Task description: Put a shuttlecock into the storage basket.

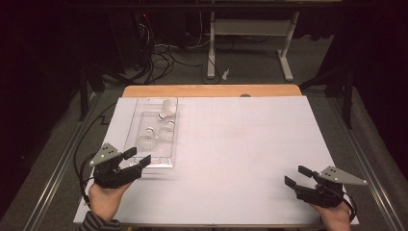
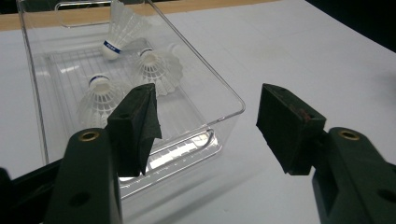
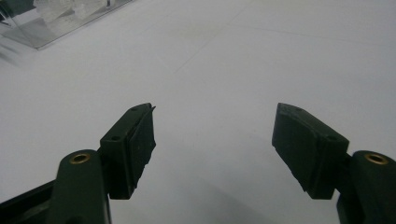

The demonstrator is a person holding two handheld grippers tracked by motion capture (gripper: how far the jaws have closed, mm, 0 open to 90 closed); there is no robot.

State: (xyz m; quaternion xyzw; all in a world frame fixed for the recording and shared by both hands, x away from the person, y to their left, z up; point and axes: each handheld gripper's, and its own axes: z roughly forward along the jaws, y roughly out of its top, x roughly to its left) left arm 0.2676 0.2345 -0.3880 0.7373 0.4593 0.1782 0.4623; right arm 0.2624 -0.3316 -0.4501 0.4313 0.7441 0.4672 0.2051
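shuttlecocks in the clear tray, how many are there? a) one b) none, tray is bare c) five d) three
d: three white shuttlecocks lie inside the clear tray, seen in the left gripper view just beyond the open left gripper, and the high view agrees.
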